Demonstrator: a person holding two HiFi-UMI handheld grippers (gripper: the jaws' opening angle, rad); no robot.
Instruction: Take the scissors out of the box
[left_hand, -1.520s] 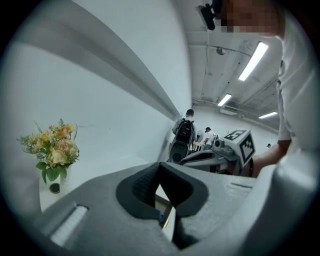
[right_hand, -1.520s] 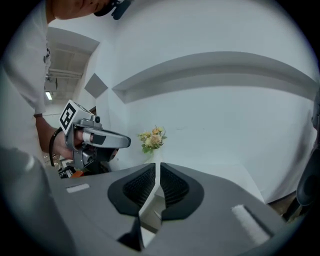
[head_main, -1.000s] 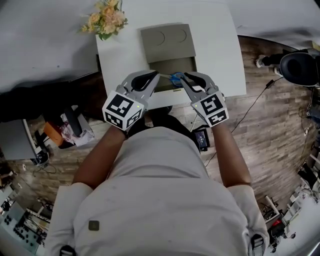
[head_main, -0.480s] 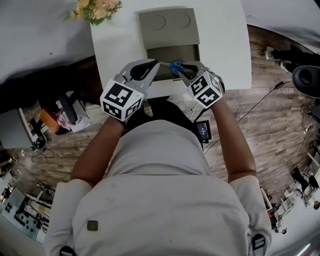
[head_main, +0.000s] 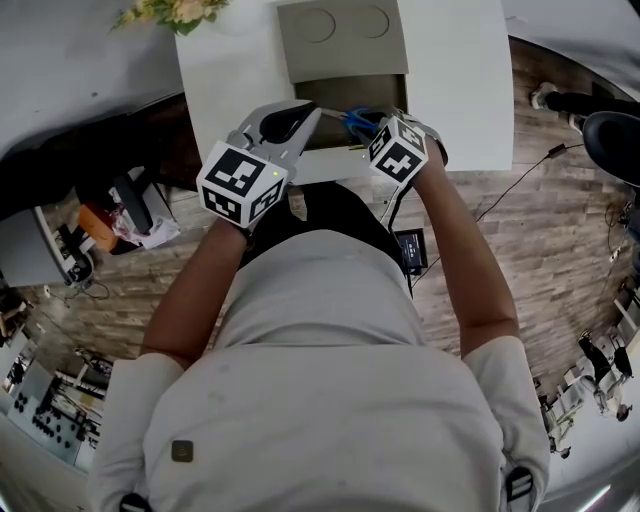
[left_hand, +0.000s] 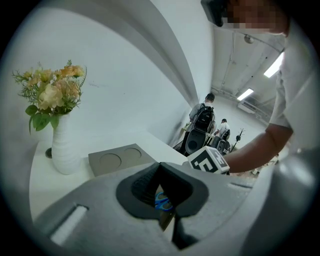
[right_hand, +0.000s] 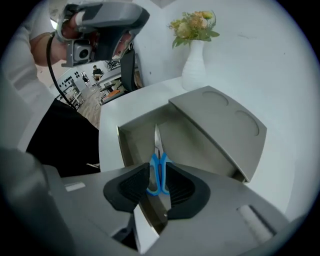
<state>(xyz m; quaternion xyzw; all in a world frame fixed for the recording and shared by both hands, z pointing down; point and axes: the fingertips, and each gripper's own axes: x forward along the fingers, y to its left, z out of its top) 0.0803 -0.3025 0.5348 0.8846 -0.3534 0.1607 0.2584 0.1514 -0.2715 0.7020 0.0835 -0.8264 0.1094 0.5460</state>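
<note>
The blue-handled scissors (right_hand: 159, 175) lie in the open grey box (right_hand: 127, 145), blades pointing away from me. My right gripper (right_hand: 157, 165) points steeply down into the box. Its jaws have just been opening and now stand open on either side of the blue handles without clamping them. In the head view the scissors (head_main: 358, 120) show between the two grippers, beside the right gripper (head_main: 376, 130). My left gripper (head_main: 312, 110) hovers over the box's near left corner, shut, with its fingertips together and nothing held. The box's lid (head_main: 340, 40) lies folded back flat.
The box stands on a white table (head_main: 450, 90) whose near edge is just under my hands. A white vase of flowers (left_hand: 62, 150) stands at the table's far left. Below lies a wooden floor with a cable (head_main: 500, 200) and clutter at the left.
My right gripper has dropped and tipped steeply down into the box, and its jaws now straddle the scissors' handles. The left gripper has sunk a little over the box's corner.
</note>
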